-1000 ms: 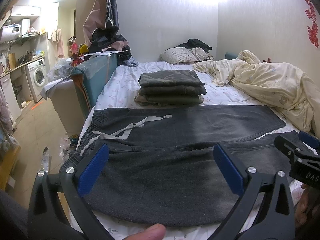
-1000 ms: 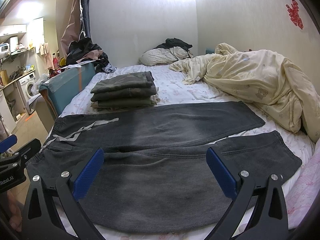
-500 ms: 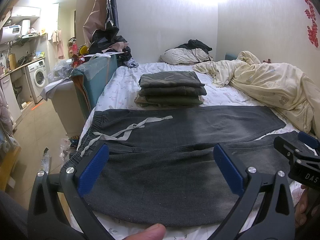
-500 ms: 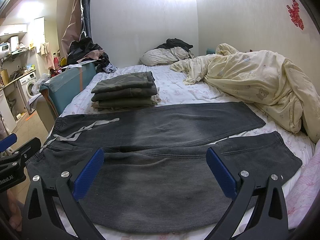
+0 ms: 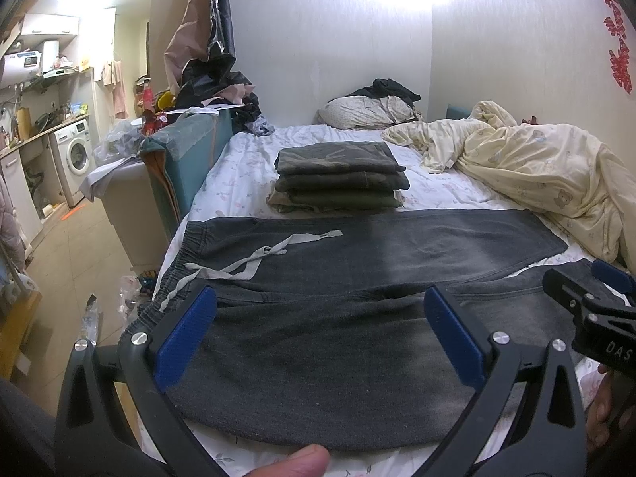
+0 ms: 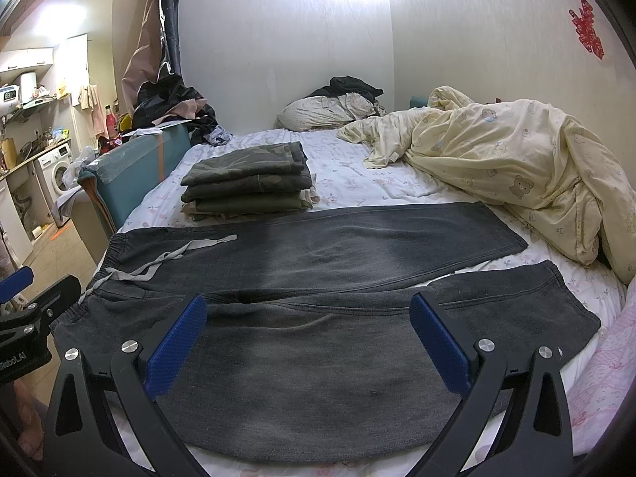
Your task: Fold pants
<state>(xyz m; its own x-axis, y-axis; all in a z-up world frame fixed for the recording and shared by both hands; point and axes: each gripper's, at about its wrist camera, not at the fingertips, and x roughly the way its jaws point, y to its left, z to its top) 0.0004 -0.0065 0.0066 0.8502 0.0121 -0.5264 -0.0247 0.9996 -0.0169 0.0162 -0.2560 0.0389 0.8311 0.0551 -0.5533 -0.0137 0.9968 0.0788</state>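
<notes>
**Dark grey pants spread flat on bed, both grippers held apart above the near edge**

1. The dark grey pants [image 5: 357, 330] lie flat across the near part of the bed [image 5: 238, 175], the 2 legs spread side by side and running toward the bed's right side. The waistband sits at the left edge of the bed, with a light grey drawstring [image 5: 254, 262] lying loose over the upper leg. The leg cuffs end near the right edge, just short of the cream duvet [image 5: 536, 167].

2. The left gripper [image 5: 320, 334] hovers above the near leg, toward the waistband end. Its 2 blue-padded fingers stand wide apart with nothing between them. A thumb tip shows at the bottom of the left wrist view.

3. The right gripper [image 6: 308, 336] hovers above the same near leg, further toward the cuff end. Its fingers are likewise spread wide and grip nothing. Whether either gripper touches the fabric cannot be told.

4. A stack of folded olive garments [image 6: 250, 179] rests behind the pants, toward the middle of the bed and just beyond the far leg. A pillow [image 6: 326, 113] with dark clothing on it lies at the far edge against the wall.
</notes>
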